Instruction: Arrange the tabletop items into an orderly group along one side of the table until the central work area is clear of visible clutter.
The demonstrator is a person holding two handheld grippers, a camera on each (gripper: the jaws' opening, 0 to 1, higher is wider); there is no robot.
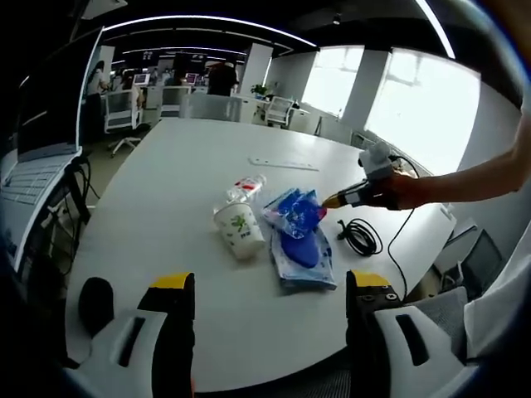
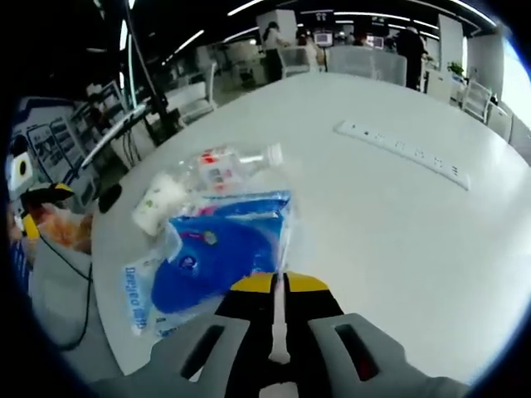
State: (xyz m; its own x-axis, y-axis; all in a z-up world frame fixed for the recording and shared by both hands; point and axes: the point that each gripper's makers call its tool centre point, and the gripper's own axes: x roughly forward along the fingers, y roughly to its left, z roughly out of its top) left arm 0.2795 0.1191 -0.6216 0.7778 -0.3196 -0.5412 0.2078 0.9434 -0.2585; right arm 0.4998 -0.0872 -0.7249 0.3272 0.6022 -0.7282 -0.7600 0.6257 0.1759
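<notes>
Right gripper (image 2: 278, 286), jaws pressed together, meets the blue packet (image 2: 217, 253) to shift it aside; left gripper (image 1: 270, 290) waits, jaws spread, over the worktop (image 1: 182, 166).

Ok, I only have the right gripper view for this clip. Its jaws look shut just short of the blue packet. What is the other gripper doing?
Observer: The left gripper is open and sits at the table's near edge, touching nothing.
Operator: Is anything on the table out of my view?
Observer: A black cable lies coiled on the table beside the blue packet.
Operator: How does my gripper look from outside?
Observer: The right gripper has its tip at the packet's corner. I cannot tell if it is pinching it.
</notes>
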